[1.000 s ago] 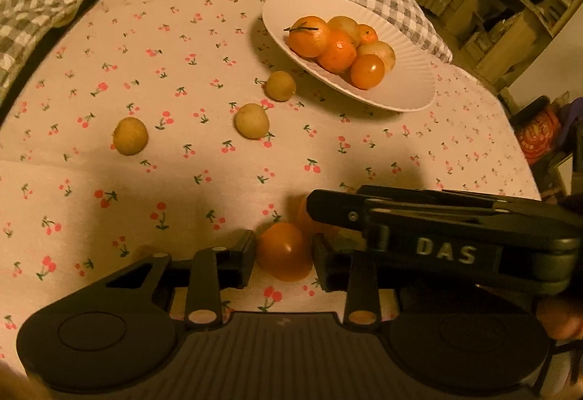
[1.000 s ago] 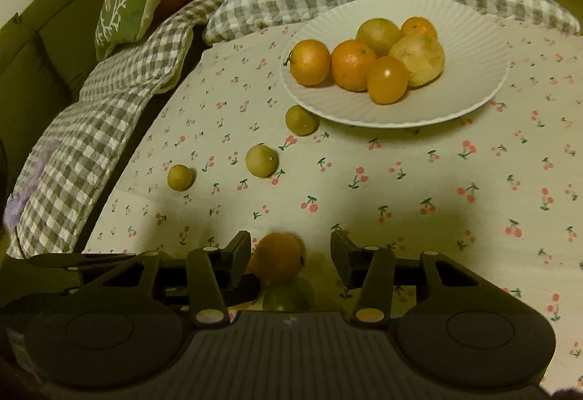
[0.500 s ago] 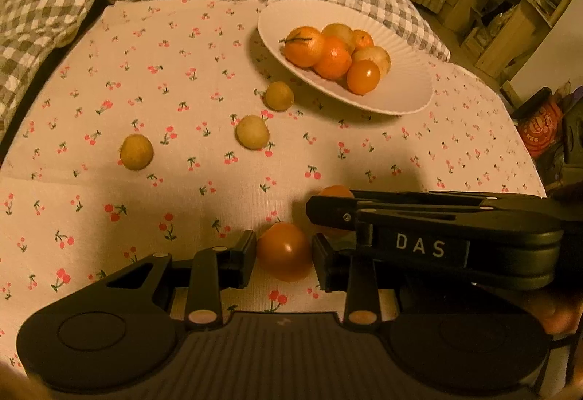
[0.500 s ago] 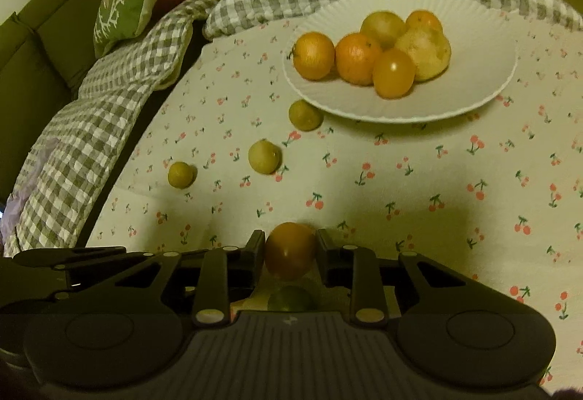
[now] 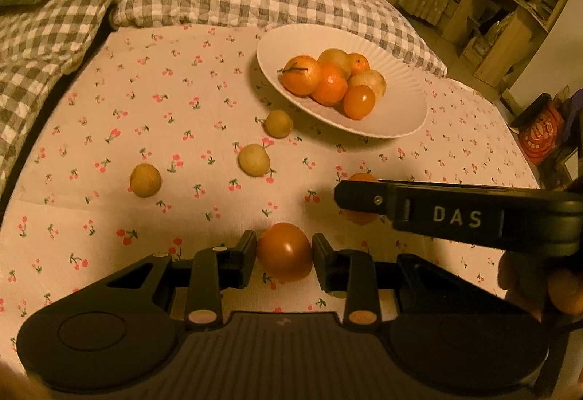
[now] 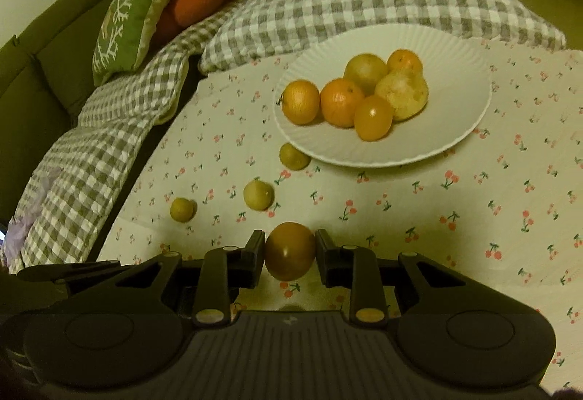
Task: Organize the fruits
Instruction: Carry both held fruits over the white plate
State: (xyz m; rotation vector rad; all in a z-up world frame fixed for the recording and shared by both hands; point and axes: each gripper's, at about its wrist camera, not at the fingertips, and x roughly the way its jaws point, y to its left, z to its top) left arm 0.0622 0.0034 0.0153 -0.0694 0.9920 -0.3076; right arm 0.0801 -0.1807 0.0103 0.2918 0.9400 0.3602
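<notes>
Now both grippers are clamped on fruit: the left gripper squeezes an orange tomato between its fingers, the right gripper pinches a second one, lifted. Ahead of the fingertips sits the plate, three yellow fruits in between.

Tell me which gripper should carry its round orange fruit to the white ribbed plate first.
Right, probably: the right gripper, shut on its round orange fruit, reaches ahead of the left gripper, nearer the white ribbed plate. The left gripper grips a second orange fruit farther back.
</notes>
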